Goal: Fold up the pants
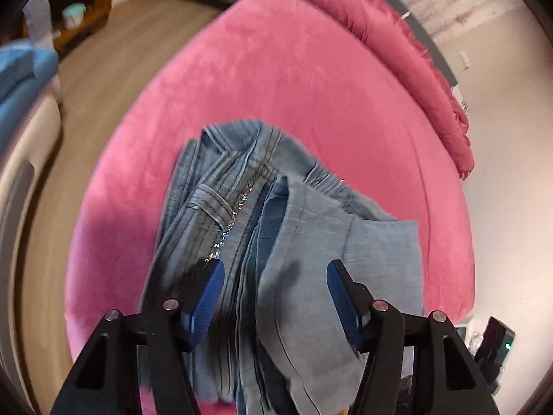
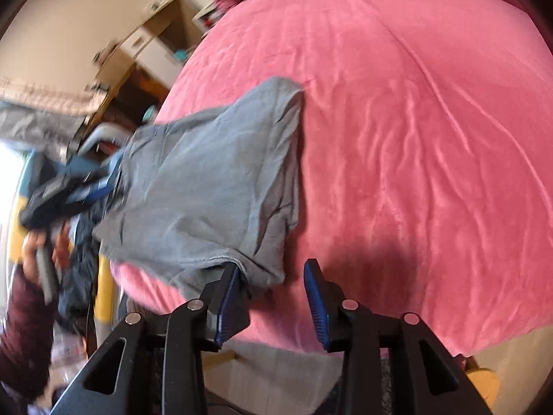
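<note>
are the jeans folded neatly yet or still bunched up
Still bunched up. The jeans lie in a rumpled heap on the pink bed cover, layers overlapping unevenly, one leg end draped loose.

Right gripper [image 2: 273, 297] gapes beside pants [image 2: 207, 190] on pink bedspread [image 2: 414, 138].

Pink bed [image 2: 432, 138], wooden floor [image 1: 114, 69], pale walls [image 1: 511, 69].

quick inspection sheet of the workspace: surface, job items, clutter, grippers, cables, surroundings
surface: pink bed cover, wrinkled
job's things: blue jeans bunched in layers at the bed's near edge, not flat
clutter: pink pillow at the far edge
grippers: left gripper open over the jeans; right gripper open at the denim's edge
cables: nothing seen
surroundings: wood floor, white cabinet; blurred
</note>
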Action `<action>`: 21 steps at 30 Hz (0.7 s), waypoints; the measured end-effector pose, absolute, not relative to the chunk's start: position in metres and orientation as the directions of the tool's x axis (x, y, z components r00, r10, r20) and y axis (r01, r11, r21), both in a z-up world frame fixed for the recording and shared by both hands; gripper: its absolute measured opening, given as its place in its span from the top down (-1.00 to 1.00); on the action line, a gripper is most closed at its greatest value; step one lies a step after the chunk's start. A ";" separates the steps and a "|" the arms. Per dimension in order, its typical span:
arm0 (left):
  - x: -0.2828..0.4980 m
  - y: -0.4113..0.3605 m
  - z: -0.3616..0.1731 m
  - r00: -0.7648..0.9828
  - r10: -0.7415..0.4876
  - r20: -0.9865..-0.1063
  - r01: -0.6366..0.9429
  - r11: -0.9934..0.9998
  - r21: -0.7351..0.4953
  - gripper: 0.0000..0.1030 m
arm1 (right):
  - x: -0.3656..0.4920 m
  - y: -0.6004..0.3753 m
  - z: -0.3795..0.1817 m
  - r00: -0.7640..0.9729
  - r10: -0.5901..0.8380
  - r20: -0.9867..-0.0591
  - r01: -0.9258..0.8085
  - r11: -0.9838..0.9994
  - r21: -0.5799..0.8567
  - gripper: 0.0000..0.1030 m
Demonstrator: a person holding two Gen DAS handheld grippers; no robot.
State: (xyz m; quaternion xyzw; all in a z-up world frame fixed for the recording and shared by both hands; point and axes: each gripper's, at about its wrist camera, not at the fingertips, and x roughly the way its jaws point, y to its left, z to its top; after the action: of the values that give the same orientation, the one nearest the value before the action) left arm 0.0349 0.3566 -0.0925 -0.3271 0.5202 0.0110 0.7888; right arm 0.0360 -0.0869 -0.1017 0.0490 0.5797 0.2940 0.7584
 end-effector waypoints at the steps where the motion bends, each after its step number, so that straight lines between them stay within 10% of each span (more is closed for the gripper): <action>1: 0.041 0.357 -0.099 0.446 -0.308 -0.840 -0.368 0.793 -0.486 -0.21 | 0.035 -0.088 -0.100 0.150 0.489 -0.859 -0.404 0.823 0.398 0.24; 5: 0.053 0.353 -0.109 0.428 -0.326 -0.843 -0.348 0.801 -0.487 -0.15 | 0.029 -0.094 -0.099 0.147 0.441 -0.885 -0.414 0.840 0.350 0.24; 12: 0.056 0.324 -0.092 0.447 -0.243 -0.861 -0.228 0.899 -0.373 0.80 | 0.054 -0.119 -0.084 0.237 0.426 -0.873 -0.332 0.880 0.340 0.24; 21: 0.026 0.296 -0.052 0.600 -0.226 -0.767 -0.057 0.945 -0.323 0.90 | 0.121 -0.094 -0.106 0.273 0.475 -0.836 -0.194 0.879 0.436 0.24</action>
State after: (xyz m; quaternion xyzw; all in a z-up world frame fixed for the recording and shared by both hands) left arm 0.0259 0.2961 -0.0525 -0.1591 0.4446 -0.0480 0.8802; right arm 0.1206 -0.0936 -0.1064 0.1245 0.5641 0.2125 0.7881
